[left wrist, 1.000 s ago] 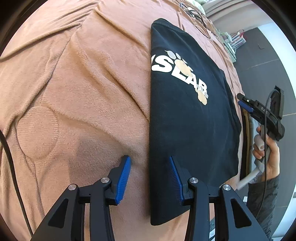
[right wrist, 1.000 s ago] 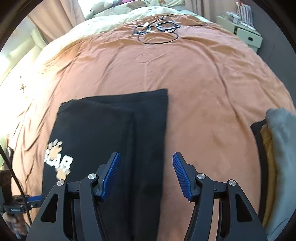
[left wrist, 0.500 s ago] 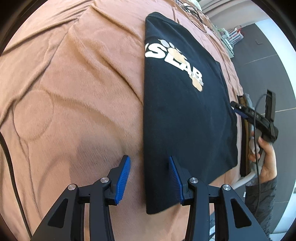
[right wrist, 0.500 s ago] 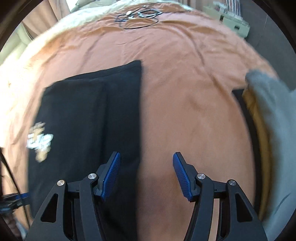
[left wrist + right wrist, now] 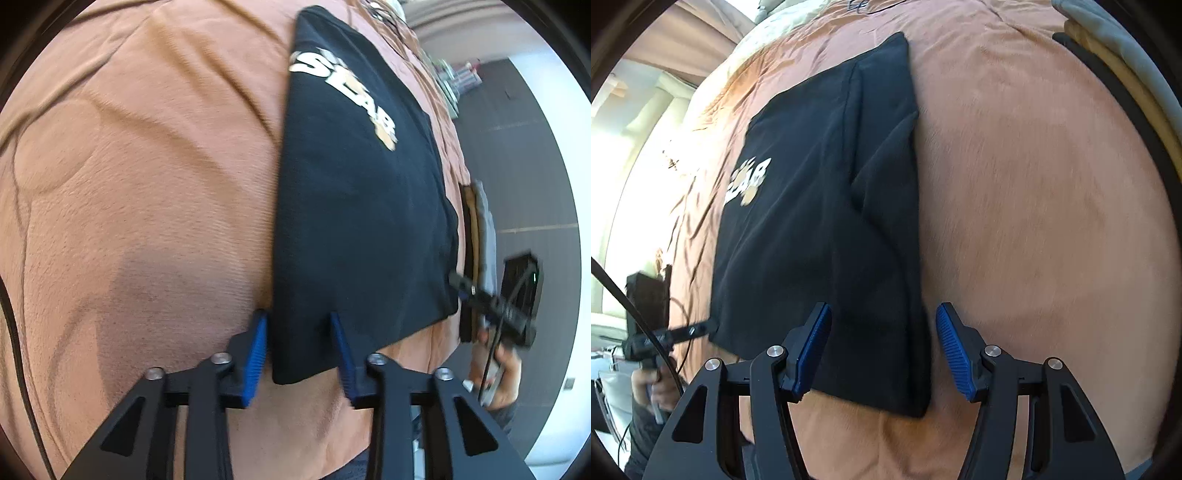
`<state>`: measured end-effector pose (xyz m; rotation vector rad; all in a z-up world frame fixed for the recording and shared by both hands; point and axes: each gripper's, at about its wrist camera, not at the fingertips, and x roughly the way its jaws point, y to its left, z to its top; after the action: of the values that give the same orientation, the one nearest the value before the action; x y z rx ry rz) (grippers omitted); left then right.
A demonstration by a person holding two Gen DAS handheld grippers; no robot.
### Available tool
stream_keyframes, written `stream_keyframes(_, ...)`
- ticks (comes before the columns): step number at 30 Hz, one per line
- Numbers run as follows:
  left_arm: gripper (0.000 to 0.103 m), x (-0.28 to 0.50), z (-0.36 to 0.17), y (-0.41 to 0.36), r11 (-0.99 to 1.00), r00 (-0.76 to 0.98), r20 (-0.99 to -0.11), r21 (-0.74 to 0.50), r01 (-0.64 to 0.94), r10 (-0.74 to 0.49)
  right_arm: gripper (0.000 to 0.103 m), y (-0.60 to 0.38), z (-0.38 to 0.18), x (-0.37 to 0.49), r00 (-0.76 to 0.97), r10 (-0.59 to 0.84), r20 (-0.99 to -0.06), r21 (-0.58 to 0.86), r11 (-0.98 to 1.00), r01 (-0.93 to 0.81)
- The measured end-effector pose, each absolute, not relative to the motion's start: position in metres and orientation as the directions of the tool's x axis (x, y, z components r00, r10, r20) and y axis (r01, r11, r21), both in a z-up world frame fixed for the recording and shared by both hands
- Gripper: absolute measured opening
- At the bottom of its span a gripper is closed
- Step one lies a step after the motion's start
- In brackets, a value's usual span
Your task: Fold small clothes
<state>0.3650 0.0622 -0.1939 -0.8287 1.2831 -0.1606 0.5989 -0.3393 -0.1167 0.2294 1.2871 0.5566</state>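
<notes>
one black t-shirt point(image 5: 354, 206), sides already folded in, lies flat on the brown bedspread point(image 5: 147, 184). left gripper point(image 5: 299, 347) straddles its near left corner, jaws narrow and just been closing, pads not yet pressing cloth. right gripper point(image 5: 882, 350) straddles the near right corner, jaws wider, nothing held. to do it well: pinch both corners through all layers, level, then lift together. also one stack of folded clothes point(image 5: 1126, 62) far right

A: Bedding? 
B: One brown fleece blanket point(image 5: 1034, 206), creased, covering the bed; cream bedding point(image 5: 783, 29) at its far end.

A: Remainder? 
B: Black cable point(image 5: 14, 332) along the blanket's left edge; dark grey floor point(image 5: 532, 177) beside the bed.
</notes>
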Motion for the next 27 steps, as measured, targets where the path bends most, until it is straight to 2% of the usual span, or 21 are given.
stream_keyframes(2, 0.022, 0.365, -0.195, 0.065, 0.700, 0.325, -0.774, -0.631, -0.335, -0.543, 0.030, -0.340, -0.120, 0.591, 0.164, 0.512, -0.843, 0.462, 0.846, -0.264)
stream_keyframes(3, 0.018, 0.365, -0.195, 0.065, 0.699, 0.331, -0.773, -0.633, -0.334, -0.542, 0.025, -0.342, -0.119, 0.583, 0.174, 0.501, -0.848, 0.453, 0.854, -0.256)
stream_keyframes(4, 0.013, 0.363, -0.193, 0.065, 0.700, 0.340, -0.771, -0.634, -0.329, -0.539, 0.013, -0.345, -0.117, 0.581, 0.184, 0.497, -0.848, 0.448, 0.858, -0.251)
stream_keyframes(5, 0.011, 0.362, -0.190, 0.063, 0.704, 0.348, -0.771, -0.633, -0.322, -0.534, 0.009, -0.349, -0.115, 0.580, 0.191, 0.501, -0.844, 0.453, 0.857, -0.245)
stream_keyframes(7, 0.008, 0.361, -0.183, 0.061, 0.708, 0.367, -0.766, -0.636, -0.307, -0.529, 0.007, -0.356, -0.109, 0.574, 0.207, 0.527, -0.824, 0.481, 0.845, -0.236)
stream_keyframes(15, 0.007, 0.353, -0.151, 0.061, 0.732, 0.378, -0.772, -0.621, -0.280, -0.511, 0.006, -0.357, -0.080, 0.540, 0.223, 0.548, -0.806, 0.474, 0.824, -0.312)
stream_keyframes(27, 0.007, 0.295, -0.142, 0.061, 0.789, 0.309, -0.807, -0.575, -0.215, -0.504, 0.006, -0.353, -0.100, 0.491, 0.136, 0.600, -0.789, 0.529, 0.774, -0.347)
